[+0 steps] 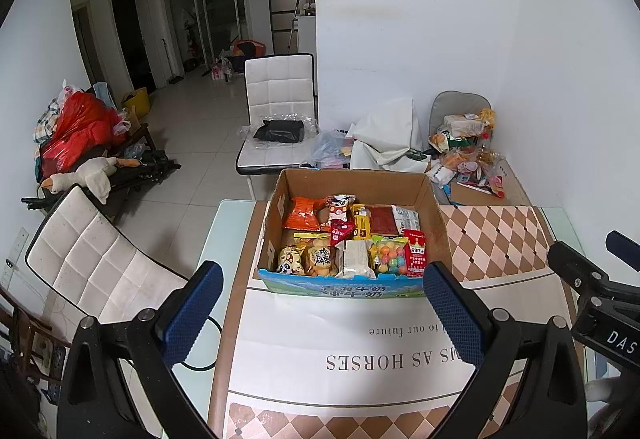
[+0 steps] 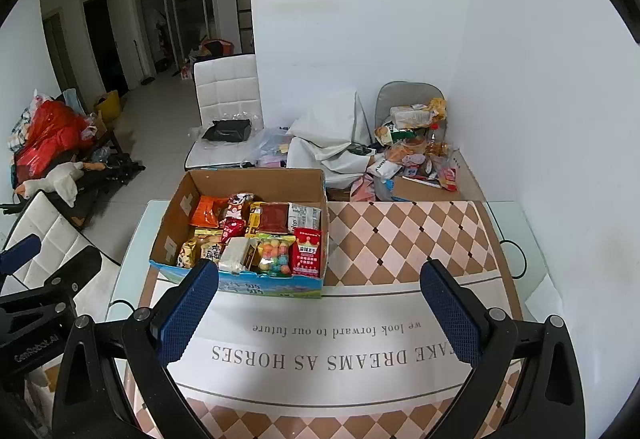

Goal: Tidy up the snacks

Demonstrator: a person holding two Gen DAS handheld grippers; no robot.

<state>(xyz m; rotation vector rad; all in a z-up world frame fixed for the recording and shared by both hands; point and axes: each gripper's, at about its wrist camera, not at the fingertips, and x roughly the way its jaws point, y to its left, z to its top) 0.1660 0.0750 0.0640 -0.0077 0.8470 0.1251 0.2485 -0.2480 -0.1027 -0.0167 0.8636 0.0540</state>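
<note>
Both hand-held grippers hang above the tabletop (image 2: 508, 223) with nothing between their blue pads: the left hand-held gripper (image 1: 323, 313) has its jaws spread wide in front of the cardboard box (image 1: 352, 179), and the right hand-held gripper (image 2: 319, 309) is just as wide open, pointing at the bare checkered cloth (image 2: 404, 239) beside the box. The snacks already sit inside that box, which stands on the cloth at the far left part of the tabletop: an orange packet (image 1: 302, 214) at the back, a dark red packet (image 1: 382, 219) near it, a bag of coloured balls (image 1: 389, 254), a red crown packet (image 1: 414, 253) and a panda packet (image 1: 291, 259) along the near wall. Judging by this, the task is at or near its last step, or a sorting pass is about to begin; no snack lies loose on the cloth. Any next pick would call for lowering one hand-held gripper over the near wall of the box and closing on a single packet, which looks awkward since the packets are packed tight and overlap. Beyond the tabletop stand white chairs (image 1: 280, 87), and a heap of other packaged food (image 2: 416, 143) is piled in the corner.
</note>
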